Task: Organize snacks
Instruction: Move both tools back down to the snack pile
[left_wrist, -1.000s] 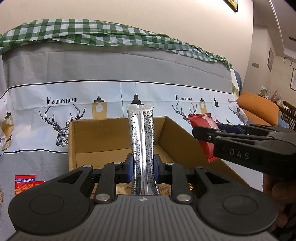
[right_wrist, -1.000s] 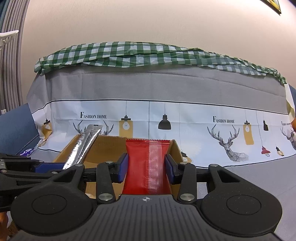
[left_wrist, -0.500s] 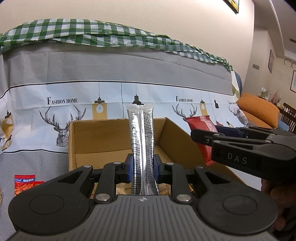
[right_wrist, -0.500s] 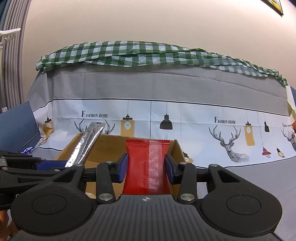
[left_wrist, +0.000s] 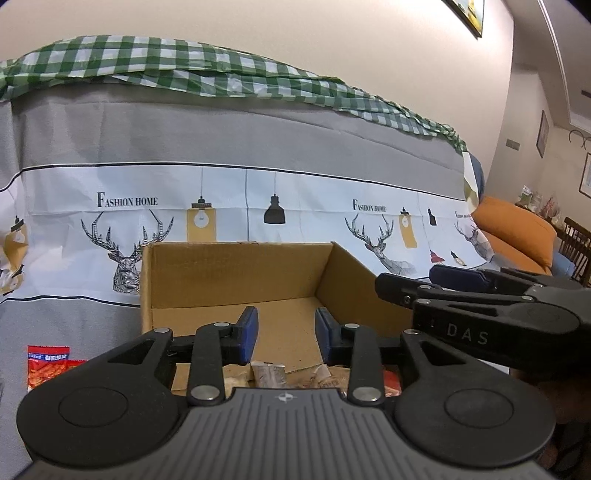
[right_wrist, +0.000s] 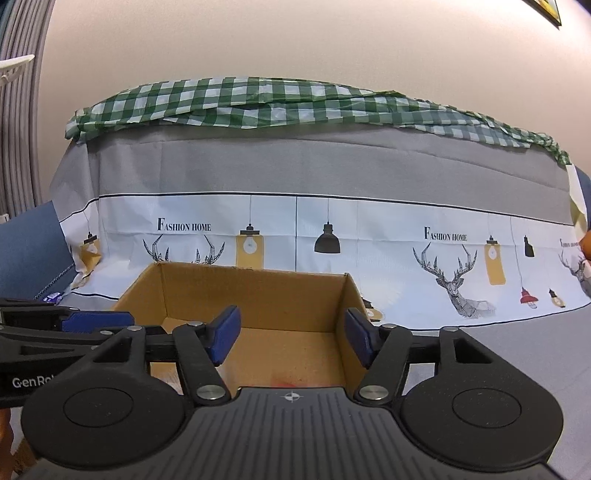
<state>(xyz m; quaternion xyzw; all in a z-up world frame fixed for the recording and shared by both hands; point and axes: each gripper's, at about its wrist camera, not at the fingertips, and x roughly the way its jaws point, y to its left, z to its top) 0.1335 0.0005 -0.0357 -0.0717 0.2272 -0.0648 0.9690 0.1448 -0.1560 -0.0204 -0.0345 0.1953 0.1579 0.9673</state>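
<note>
Over the cardboard box (left_wrist: 236, 273) we watch the left gripper (left_wrist: 286, 330) opening, nothing between its pads (blue ones). Beside it above that box, the right gripper (right_wrist: 291, 334) spreads too, equally bare.

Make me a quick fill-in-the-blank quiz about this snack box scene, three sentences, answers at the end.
1. Both grippers hover over an open ____ box.
2. The left gripper holds ____ between its opening jaws.
3. Left of the box, a snack packet coloured ____ lies on the cloth.
Answers: cardboard; nothing; red
</note>
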